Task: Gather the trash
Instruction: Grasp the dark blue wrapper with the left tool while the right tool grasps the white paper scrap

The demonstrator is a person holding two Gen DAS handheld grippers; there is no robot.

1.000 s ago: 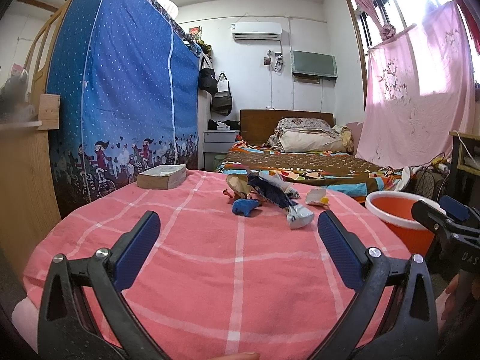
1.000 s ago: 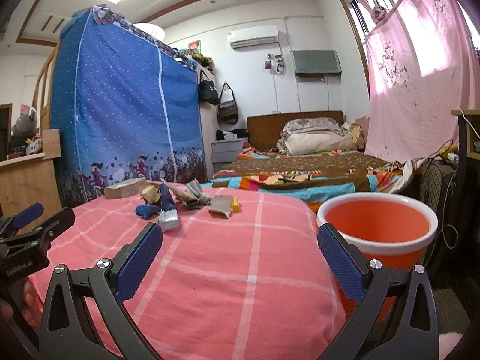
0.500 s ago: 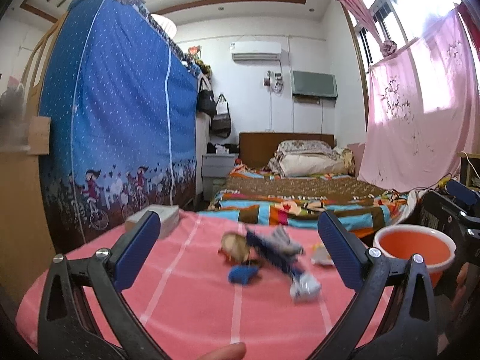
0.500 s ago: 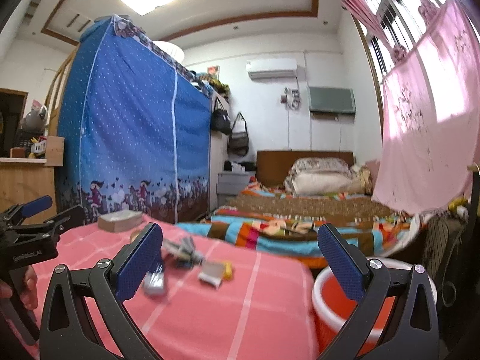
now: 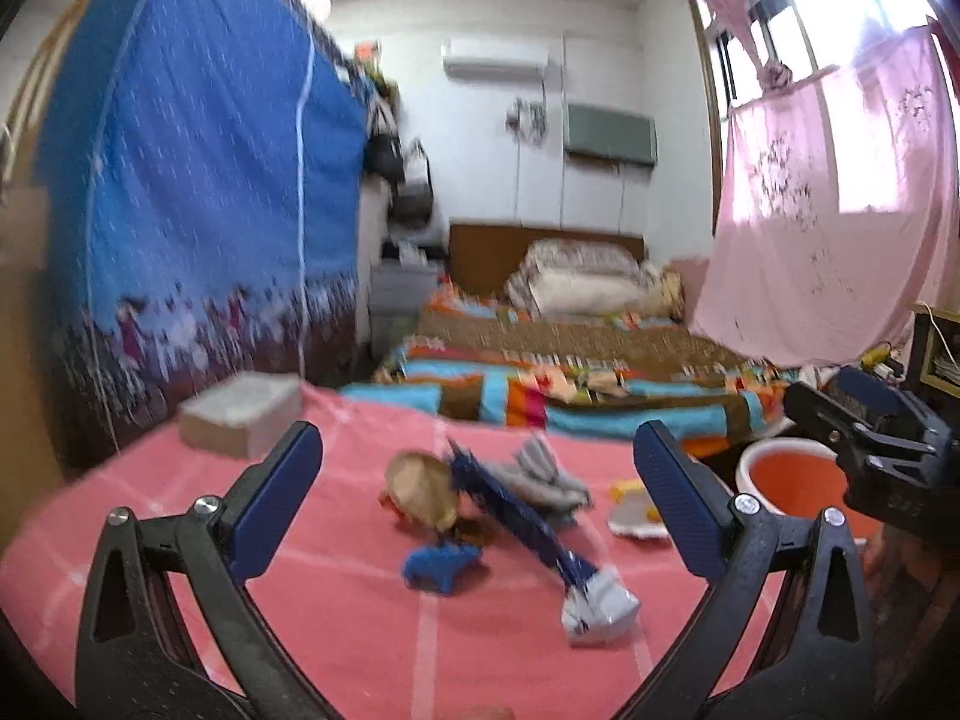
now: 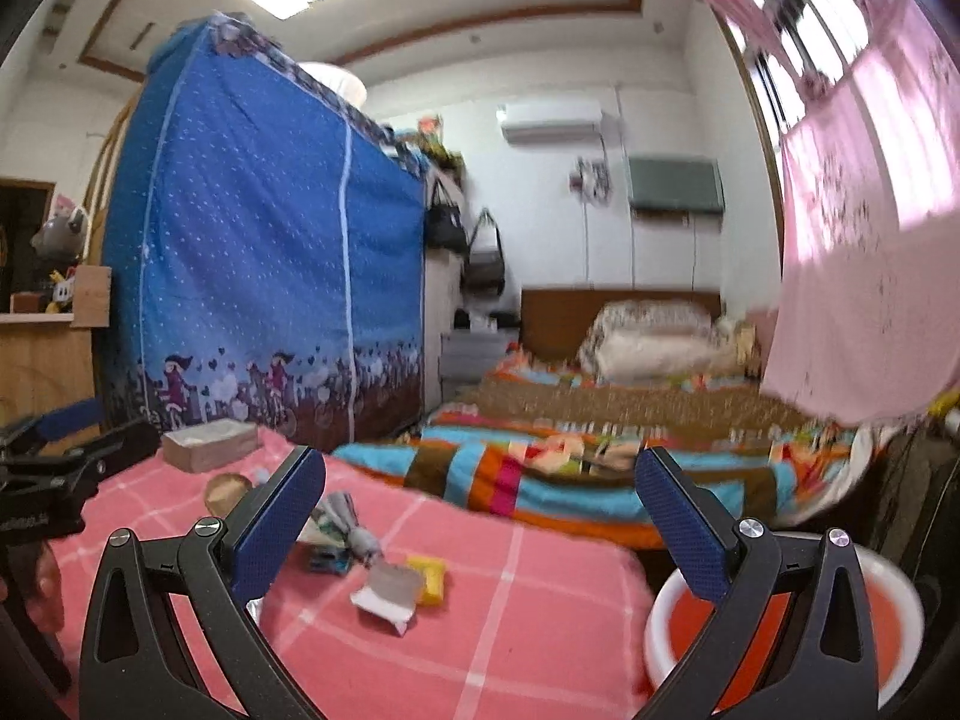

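Both grippers wide open, empty, above the trash.
Table (image 5: 336, 618), then bin (image 5: 786, 480) off its right edge; wrappers (image 5: 528, 516) lie mid-table. Left gripper (image 5: 474, 510) should likely close on one piece; right gripper (image 6: 480, 516) waits.

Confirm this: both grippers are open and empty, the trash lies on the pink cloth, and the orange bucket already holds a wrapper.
One thing is wrong: the bucket shows only bare orange inside, no wrapper, as the left wrist view shows. The rest stands: the left gripper and right gripper are open and empty, and the trash lies on the pink cloth.
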